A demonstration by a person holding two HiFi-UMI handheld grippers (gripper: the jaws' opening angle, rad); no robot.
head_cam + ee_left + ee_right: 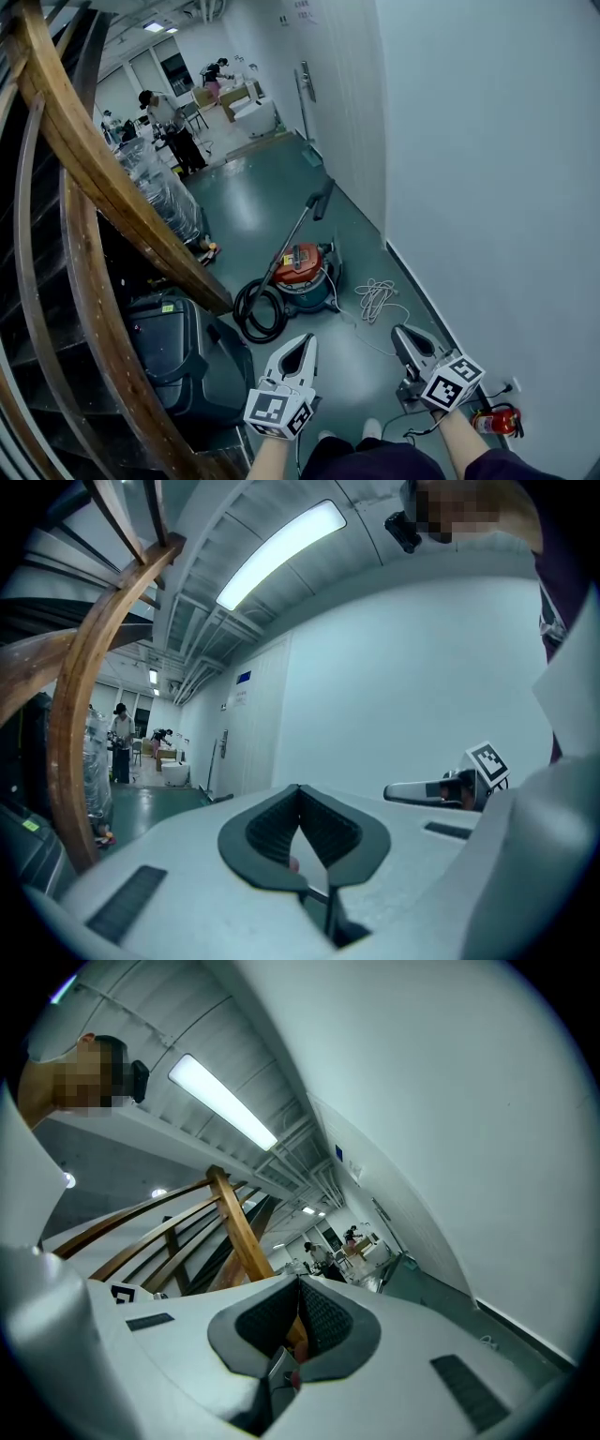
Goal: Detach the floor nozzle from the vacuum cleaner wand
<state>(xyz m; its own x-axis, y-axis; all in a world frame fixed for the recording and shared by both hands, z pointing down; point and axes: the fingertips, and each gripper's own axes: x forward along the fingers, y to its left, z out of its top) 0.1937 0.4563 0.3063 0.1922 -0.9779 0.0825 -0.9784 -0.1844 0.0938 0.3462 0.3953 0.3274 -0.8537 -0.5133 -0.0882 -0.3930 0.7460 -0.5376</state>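
- Your left tongs and right tongs have smooth, matt, pale-grey plastic shells. Their pads look dark, rubbery and finely ribbed.
- The floor ahead of you is a glossy green coating that mirrors the ceiling lights.
- The wall at your right is flat, matt white.
- The stair rail is varnished wood with a soft sheen.
- The vacuum cleaner has a shiny red and teal plastic body. Its wand gleams like metal, and its hose and floor nozzle look matt black.
- The wrapped bundle is covered in crinkled, shiny clear film.
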